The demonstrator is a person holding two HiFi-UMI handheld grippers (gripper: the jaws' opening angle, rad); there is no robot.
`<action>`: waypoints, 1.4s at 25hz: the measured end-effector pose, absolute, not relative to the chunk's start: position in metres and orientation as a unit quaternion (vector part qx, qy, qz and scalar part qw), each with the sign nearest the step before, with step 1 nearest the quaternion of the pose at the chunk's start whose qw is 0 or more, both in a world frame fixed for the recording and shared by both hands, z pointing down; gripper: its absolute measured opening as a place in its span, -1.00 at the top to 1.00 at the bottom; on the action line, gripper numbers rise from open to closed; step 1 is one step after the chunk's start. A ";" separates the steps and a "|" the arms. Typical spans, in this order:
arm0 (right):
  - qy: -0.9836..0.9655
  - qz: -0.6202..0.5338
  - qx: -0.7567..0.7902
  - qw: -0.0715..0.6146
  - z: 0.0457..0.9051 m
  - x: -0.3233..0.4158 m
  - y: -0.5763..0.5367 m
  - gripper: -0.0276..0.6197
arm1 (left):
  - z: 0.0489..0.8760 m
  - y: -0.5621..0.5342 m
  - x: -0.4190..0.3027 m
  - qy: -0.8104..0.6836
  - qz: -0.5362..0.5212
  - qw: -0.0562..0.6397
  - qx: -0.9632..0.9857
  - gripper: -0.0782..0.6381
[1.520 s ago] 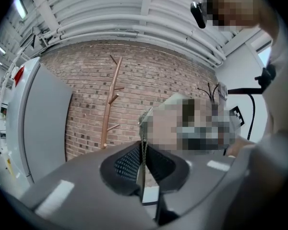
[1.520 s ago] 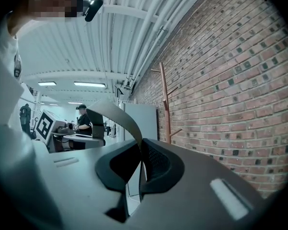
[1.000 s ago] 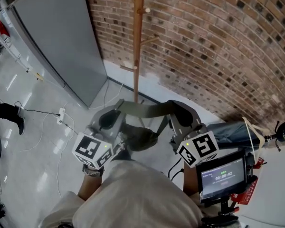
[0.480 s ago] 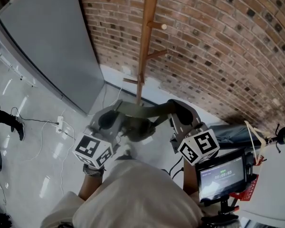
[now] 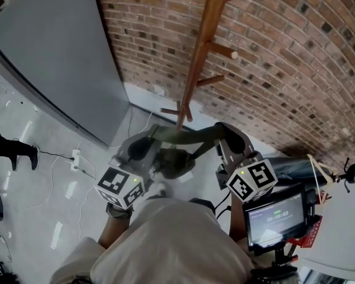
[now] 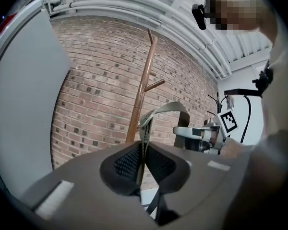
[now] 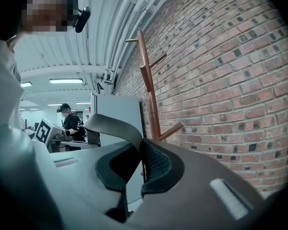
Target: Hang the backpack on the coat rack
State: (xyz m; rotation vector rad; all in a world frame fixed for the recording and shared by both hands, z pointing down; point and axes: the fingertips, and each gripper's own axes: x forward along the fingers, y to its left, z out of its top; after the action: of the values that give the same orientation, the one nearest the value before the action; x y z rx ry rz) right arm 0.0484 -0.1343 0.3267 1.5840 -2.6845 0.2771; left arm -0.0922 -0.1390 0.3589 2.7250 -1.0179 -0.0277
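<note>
An olive backpack point(image 5: 175, 162) hangs by its grey-green top strap point(image 5: 186, 136), which is stretched between my two grippers. In the head view the left gripper point(image 5: 151, 132) is shut on the strap's left end. The right gripper point(image 5: 220, 130) is shut on its right end. The left gripper view shows the strap point(image 6: 159, 111) pinched edge-on at the left gripper point(image 6: 143, 152). The right gripper point(image 7: 141, 163) clamps the strap point(image 7: 113, 124) as it loops away to the left. The wooden coat rack point(image 5: 199, 58) with angled pegs stands just beyond the strap, against the brick wall.
A tall grey cabinet point(image 5: 53, 58) stands left of the rack, against the brick wall point(image 5: 284, 58). A power strip and cables point(image 5: 77, 155) lie on the floor. A small screen point(image 5: 275, 215) sits at lower right. A bystander point(image 7: 69, 121) stands far behind.
Both grippers have carried the strap and backpack forward toward the coat rack. The rack's pole and pegs now stand closer and larger in the head view.
</note>
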 end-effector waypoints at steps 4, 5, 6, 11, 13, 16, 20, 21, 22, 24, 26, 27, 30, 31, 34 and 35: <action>-0.855 0.097 0.510 0.010 0.334 0.050 -0.143 0.90 | 0.366 -0.149 -0.090 -0.340 -0.008 0.131 0.931 0.74; -0.854 0.101 0.510 0.010 0.336 0.052 -0.144 0.90 | 0.369 -0.150 -0.089 -0.339 -0.008 0.136 0.931 0.74; -0.854 0.105 0.509 0.010 0.338 0.053 -0.146 0.90 | 0.371 -0.152 -0.087 -0.339 -0.008 0.142 0.930 0.74; -0.859 0.124 0.496 0.010 0.350 0.060 -0.157 0.90 | 0.384 -0.163 -0.082 -0.349 -0.012 0.172 0.921 0.74; -0.863 0.126 0.488 0.019 0.357 0.061 -0.160 0.90 | 0.390 -0.162 -0.079 -0.352 -0.017 0.188 0.917 0.74; -0.869 0.126 0.478 0.030 0.365 0.063 -0.167 0.90 | 0.399 -0.164 -0.075 -0.362 -0.018 0.209 0.908 0.74; -0.873 0.139 0.466 0.033 0.374 0.067 -0.180 0.90 | 0.410 -0.173 -0.071 -0.372 -0.012 0.226 0.900 0.73; -0.874 0.144 0.464 0.035 0.377 0.067 -0.182 0.90 | 0.413 -0.174 -0.070 -0.374 -0.009 0.228 0.899 0.73; -0.874 0.146 0.461 0.037 0.380 0.068 -0.185 0.90 | 0.416 -0.176 -0.069 -0.376 -0.006 0.230 0.898 0.73; -0.876 0.150 0.456 0.040 0.384 0.068 -0.191 0.90 | 0.423 -0.180 -0.067 -0.380 -0.002 0.234 0.895 0.73; -0.878 0.154 0.452 0.041 0.389 0.068 -0.196 0.90 | 0.429 -0.184 -0.067 -0.383 0.004 0.237 0.893 0.73; -0.878 0.156 0.451 0.043 0.391 0.068 -0.198 0.90 | 0.432 -0.185 -0.066 -0.384 0.006 0.238 0.892 0.73; -0.878 0.162 0.448 0.050 0.401 0.071 -0.203 0.90 | 0.441 -0.190 -0.061 -0.385 0.013 0.241 0.891 0.73; -0.878 0.164 0.446 0.051 0.403 0.071 -0.205 0.90 | 0.444 -0.192 -0.061 -0.386 0.016 0.242 0.890 0.73; -0.880 0.175 0.439 0.051 0.410 0.069 -0.211 0.90 | 0.449 -0.199 -0.061 -0.390 0.022 0.245 0.887 0.73; -0.880 0.180 0.436 0.051 0.413 0.069 -0.213 0.90 | 0.452 -0.201 -0.061 -0.391 0.025 0.246 0.887 0.73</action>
State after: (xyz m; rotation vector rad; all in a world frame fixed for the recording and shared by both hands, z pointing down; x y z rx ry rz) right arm 0.0687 -0.2132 0.4130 1.3270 -2.6786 0.5491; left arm -0.0613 -0.2012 0.4520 2.4187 -1.0663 0.0679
